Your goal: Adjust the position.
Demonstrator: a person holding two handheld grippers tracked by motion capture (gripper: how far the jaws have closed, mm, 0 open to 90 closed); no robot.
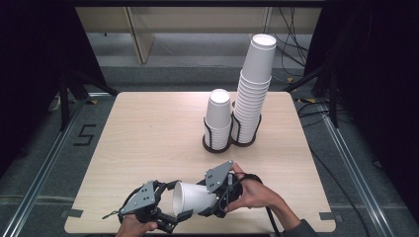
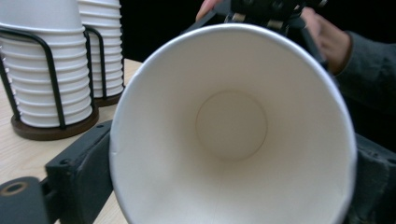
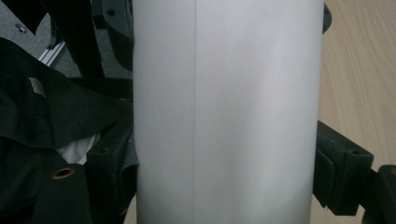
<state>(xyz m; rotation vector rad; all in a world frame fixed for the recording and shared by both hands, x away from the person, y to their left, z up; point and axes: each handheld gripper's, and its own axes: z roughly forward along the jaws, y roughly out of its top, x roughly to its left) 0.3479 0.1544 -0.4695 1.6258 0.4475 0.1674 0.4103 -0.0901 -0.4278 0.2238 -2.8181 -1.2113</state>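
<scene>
A white paper cup [image 1: 193, 198] lies on its side above the table's front edge, mouth turned to the left. My left gripper [image 1: 179, 203] has its jaws on either side of the cup's rim. In the left gripper view I look straight into the cup [image 2: 231, 126], and both black jaws press against its rim. My right gripper [image 1: 218, 197] is shut on the cup's base end. In the right gripper view the cup's wall [image 3: 226, 112] stands between its two jaws. Behind the cup in the left gripper view is the person's right hand [image 2: 329, 39].
Two black wire holders [image 1: 217, 145] stand at the table's [image 1: 148, 133] middle right. One holds a short stack of cups [image 1: 218, 116], the other a tall leaning stack [image 1: 254, 89]. Both stacks [image 2: 46, 70] rise at the left of the left gripper view.
</scene>
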